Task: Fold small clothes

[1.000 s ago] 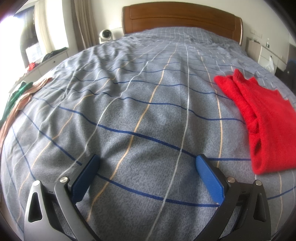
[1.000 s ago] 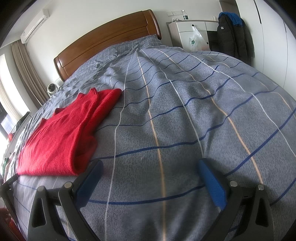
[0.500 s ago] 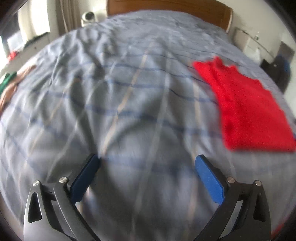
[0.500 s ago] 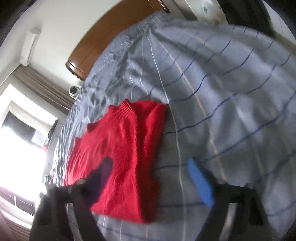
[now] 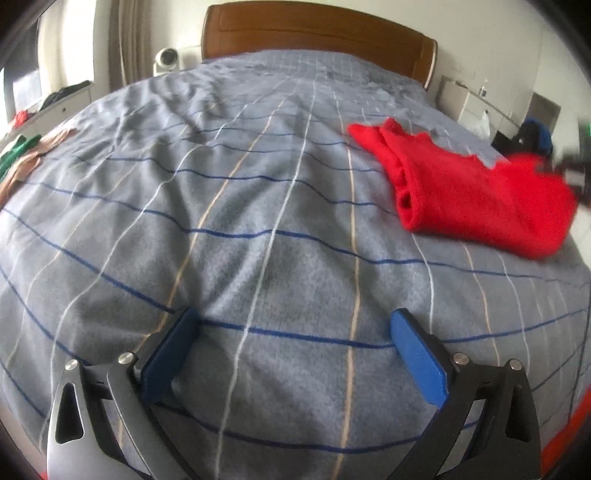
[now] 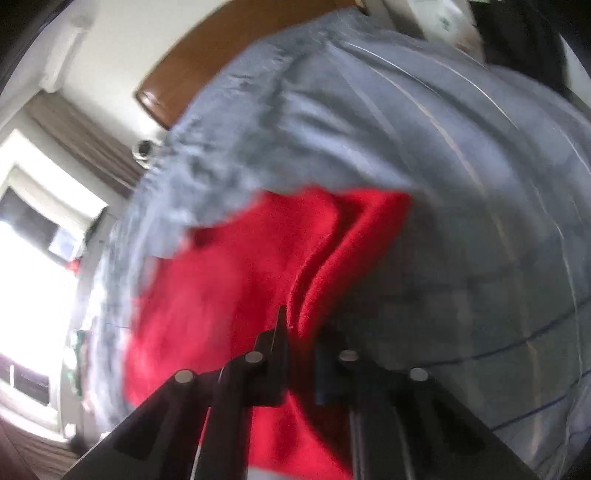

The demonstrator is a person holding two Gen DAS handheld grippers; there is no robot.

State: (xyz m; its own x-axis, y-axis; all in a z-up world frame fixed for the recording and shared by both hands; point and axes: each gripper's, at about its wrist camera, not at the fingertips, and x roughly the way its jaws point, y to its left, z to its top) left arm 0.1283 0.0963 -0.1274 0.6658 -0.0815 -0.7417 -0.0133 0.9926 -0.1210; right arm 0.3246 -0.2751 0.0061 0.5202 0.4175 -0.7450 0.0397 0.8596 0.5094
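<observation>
The folded red knitted sweater is pinched at its edge by the closing right gripper. The left gripper is held wide open above the grey checked bed cover, with nothing gripped.

The sweater lies on the bed, toward its right side in the left wrist view, collar end nearer the headboard. The left hand-held gripper hangs over the bed's near middle, well apart from the sweater. The right hand-held gripper sits at the sweater's near edge, jaws closing with a fold of it between them. A heap of clothes lies at the bed's left edge. A small camera stands left of the headboard.
</observation>
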